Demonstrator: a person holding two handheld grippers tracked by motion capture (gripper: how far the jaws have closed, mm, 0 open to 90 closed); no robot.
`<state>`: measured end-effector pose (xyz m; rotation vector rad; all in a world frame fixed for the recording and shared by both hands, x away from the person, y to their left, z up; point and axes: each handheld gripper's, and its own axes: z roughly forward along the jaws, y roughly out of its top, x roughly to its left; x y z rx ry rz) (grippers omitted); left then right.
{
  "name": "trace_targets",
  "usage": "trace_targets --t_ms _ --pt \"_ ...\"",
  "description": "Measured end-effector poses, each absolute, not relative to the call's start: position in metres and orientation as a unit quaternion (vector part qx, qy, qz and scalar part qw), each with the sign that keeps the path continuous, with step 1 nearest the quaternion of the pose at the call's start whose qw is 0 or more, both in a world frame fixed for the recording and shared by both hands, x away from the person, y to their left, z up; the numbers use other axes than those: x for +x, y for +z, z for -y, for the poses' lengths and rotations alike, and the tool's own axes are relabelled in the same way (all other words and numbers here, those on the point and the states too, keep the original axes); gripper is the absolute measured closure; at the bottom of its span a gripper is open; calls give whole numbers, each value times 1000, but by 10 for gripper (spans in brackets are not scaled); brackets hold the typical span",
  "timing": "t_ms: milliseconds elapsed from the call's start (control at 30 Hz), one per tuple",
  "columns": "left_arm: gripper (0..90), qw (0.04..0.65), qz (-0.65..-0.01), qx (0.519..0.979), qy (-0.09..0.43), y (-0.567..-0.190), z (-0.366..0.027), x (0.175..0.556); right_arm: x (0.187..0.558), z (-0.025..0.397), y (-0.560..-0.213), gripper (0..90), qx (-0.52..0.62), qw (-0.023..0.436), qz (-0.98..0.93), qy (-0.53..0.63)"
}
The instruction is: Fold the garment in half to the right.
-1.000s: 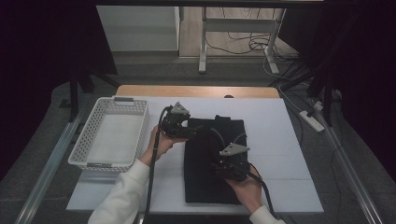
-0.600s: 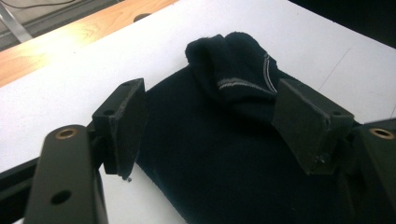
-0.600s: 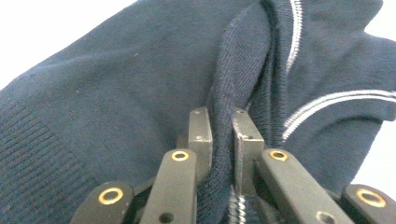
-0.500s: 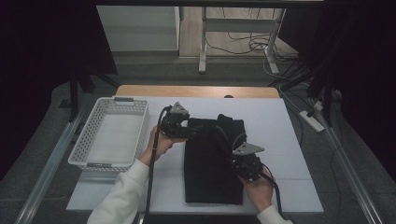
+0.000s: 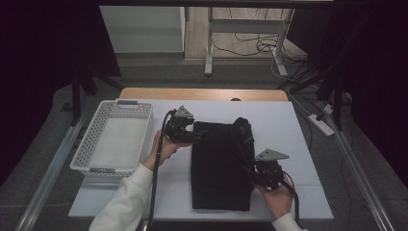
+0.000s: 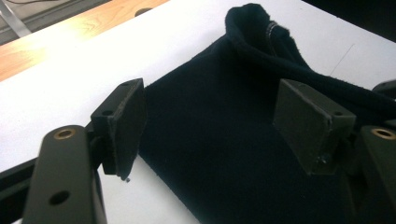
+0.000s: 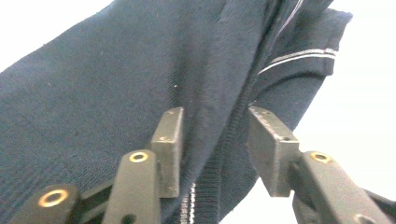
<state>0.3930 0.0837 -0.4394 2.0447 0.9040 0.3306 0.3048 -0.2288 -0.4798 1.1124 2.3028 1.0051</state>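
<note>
**Dark Knit Garment Held at Its Right Edge on White Table**

A dark navy knitted garment [image 5: 219, 166] was seen laid out on the white table [image 5: 288, 130], folded into a long upright rectangle, with a rolled ridge of fabric running along its right side up to a bunched top corner. Its lower edge sat near the table's front edge. Much of the weave was lost in the dim high view; the ribbed hem and thin pale stripes were made out only from the right gripper view [image 7: 299, 56].

The right gripper [image 5: 254, 169] was held at the garment's right edge, its jaws standing partly apart with the ribbed fold [image 7: 219, 154] lying between them; a firm pinch could not be confirmed, since gaps were visible beside the pads. The left gripper [image 5: 196, 138] was positioned at the garment's upper left corner, its jaws spread wide over the cloth and gripping nothing.

A white plastic lattice basket [image 5: 91, 144] stood at the table's left, well apart from the garment. The person's forearms were cut off by the bottom edge.
</note>
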Motion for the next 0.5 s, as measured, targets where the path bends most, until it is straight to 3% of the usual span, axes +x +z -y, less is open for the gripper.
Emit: trace_targets --t_ms 300,500 --pt "266 424 -364 819 131 -441 -83 394 307 231 -466 515 393 210 -813 376" --pt "265 425 -366 818 125 -443 -81 396 332 211 -461 504 384 203 -819 374"
